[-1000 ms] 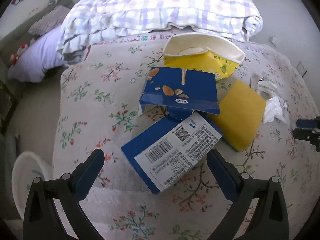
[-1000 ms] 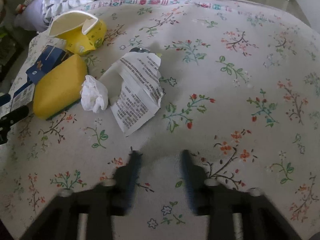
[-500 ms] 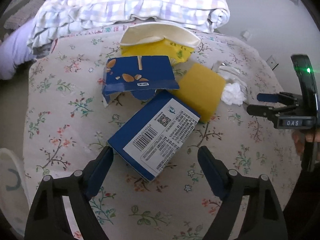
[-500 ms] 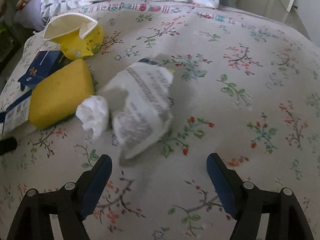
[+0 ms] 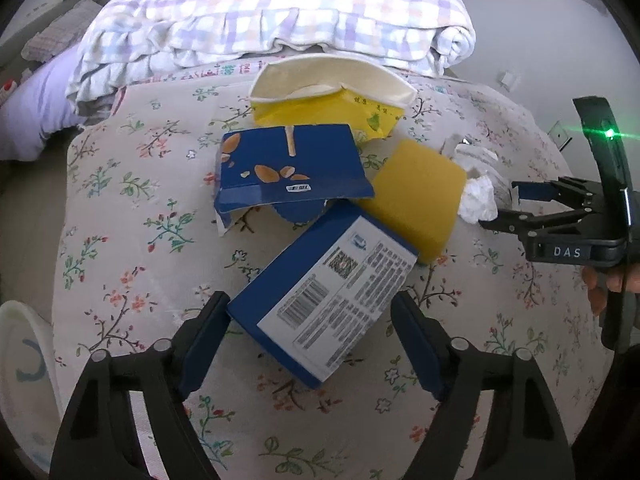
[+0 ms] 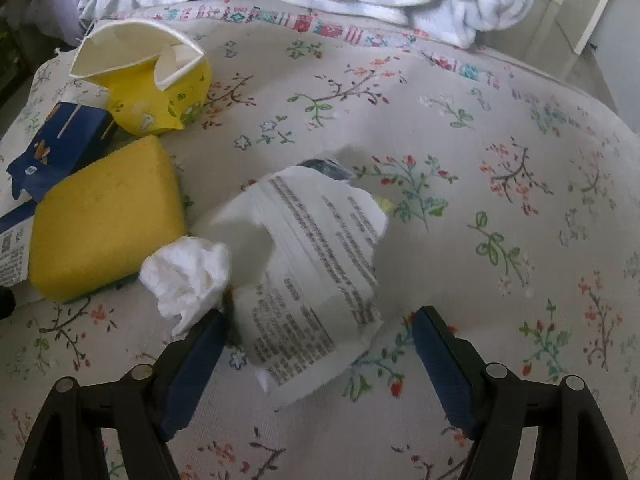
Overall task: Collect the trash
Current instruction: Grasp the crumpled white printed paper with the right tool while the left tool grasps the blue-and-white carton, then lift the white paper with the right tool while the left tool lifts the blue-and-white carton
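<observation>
Left gripper (image 5: 310, 344) narrowed from widest, closing astride blue carton (image 5: 324, 296), pads not yet pressing. Right gripper (image 6: 316, 360) advanced, closing astride printed wrapper (image 6: 316, 276) at 12 o'clock. Nothing gripped; two pickups imminent.

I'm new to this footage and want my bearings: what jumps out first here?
A heap of trash on the flowered bedspread: a blue box with a barcode label lies between the closing jaws of the left gripper, and a yellow sponge sits beside it. Nearer the right gripper, also closing, lie a printed white wrapper and a crumpled tissue.
</observation>
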A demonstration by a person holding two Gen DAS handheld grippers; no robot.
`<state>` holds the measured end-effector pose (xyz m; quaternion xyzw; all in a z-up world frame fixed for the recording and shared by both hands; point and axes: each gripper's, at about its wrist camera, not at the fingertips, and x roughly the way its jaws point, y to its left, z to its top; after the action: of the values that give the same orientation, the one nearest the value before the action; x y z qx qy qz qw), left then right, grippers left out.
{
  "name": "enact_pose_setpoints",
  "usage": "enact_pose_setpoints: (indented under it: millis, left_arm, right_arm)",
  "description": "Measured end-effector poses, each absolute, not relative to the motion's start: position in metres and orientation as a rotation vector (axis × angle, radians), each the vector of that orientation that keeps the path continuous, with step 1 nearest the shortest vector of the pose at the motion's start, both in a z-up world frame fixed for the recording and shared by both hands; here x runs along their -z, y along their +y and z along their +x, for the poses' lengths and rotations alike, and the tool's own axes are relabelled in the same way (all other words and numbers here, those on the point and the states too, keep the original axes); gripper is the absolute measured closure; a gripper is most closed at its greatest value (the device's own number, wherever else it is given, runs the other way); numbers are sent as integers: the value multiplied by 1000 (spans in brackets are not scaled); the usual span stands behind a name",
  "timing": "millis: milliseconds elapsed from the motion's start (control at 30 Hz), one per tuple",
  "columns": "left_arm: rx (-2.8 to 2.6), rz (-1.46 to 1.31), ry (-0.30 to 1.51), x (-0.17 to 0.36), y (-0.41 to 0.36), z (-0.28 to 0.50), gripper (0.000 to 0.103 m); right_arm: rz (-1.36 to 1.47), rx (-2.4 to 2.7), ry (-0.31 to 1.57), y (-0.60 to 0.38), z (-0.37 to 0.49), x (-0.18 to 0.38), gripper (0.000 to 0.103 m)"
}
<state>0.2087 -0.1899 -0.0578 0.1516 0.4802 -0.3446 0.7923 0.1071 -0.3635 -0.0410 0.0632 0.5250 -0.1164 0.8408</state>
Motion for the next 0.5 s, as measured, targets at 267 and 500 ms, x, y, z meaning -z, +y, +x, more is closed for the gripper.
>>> enact_pose_setpoints:
  millis: [267,500]
  left_arm:
    - [685,165,1083,51,-179,208,42]
    - [697,159,1111,44,-174,196,91]
  right_arm:
    - [228,222,1133,-369,99,34,56]
    - [356,223,1129,-379,77,24,59]
